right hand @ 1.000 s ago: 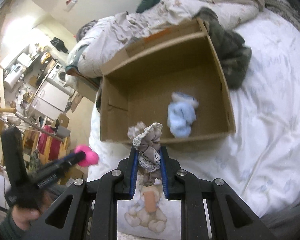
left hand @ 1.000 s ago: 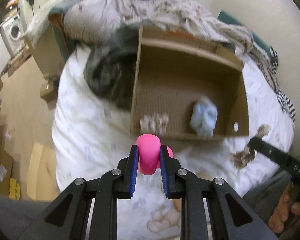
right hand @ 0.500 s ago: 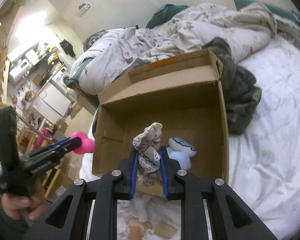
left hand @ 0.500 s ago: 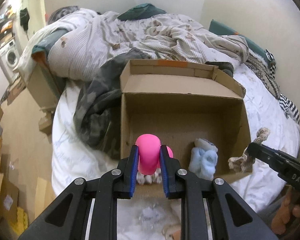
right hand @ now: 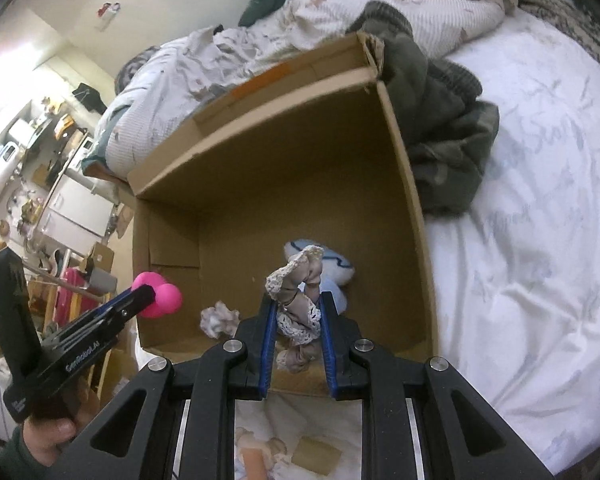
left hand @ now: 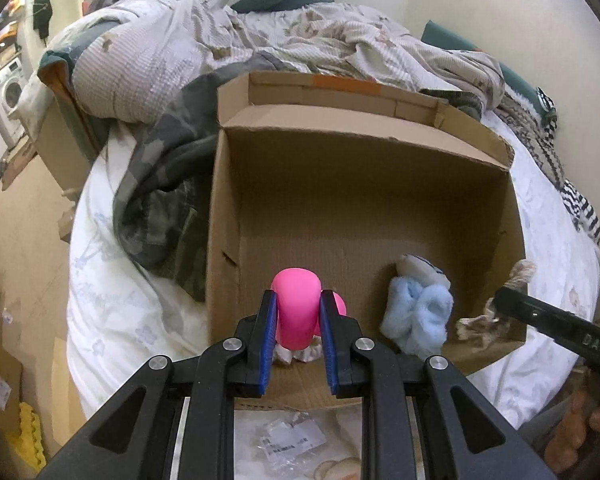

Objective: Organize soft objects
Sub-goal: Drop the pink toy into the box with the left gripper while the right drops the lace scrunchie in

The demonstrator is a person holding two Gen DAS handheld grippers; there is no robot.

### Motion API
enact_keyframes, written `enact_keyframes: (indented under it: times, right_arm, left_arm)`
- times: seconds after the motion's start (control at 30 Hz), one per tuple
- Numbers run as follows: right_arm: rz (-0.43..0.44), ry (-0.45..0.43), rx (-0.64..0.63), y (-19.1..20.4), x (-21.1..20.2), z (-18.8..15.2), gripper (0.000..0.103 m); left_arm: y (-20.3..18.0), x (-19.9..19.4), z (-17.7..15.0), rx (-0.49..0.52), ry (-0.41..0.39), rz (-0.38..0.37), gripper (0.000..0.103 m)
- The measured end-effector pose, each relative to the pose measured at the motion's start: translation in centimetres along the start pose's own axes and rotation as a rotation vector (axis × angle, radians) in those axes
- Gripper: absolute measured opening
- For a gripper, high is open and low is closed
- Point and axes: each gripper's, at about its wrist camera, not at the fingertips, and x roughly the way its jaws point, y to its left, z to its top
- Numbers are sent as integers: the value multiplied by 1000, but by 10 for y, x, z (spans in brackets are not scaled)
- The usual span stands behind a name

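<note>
Both grippers are closing in on the cardboard box, which is filling more of each frame than a second ago. The left gripper is clenching the pink toy at lower centre over the box's near edge. The right gripper is gripping the beige lace cloth above the box floor, near the blue plush.

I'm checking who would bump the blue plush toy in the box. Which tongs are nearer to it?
Right. The right tongs, holding a lace cloth, hover just in front of the blue plush toy. The left tongs, holding a pink toy, are over the box's other near corner.
</note>
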Motion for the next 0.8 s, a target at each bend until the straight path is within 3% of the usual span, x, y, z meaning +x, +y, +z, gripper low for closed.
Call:
enact_keyframes:
  times: [0.17, 0.27, 0.43, 0.8]
  right_arm:
    - [-6, 0, -28, 6, 4, 1, 22]
    - [-56, -5, -45, 6, 3, 1, 22]
    - [-129, 68, -48, 0, 17, -6, 22]
    - [-151, 67, -43, -3, 21, -6, 22]
  left_arm:
    - [-6, 7, -4, 11, 31, -40, 19]
    - [-10, 11, -6, 20, 40, -55, 19]
    - [-14, 16, -8, 28, 61, -65, 19]
    - [-14, 17, -8, 35, 52, -63, 19]
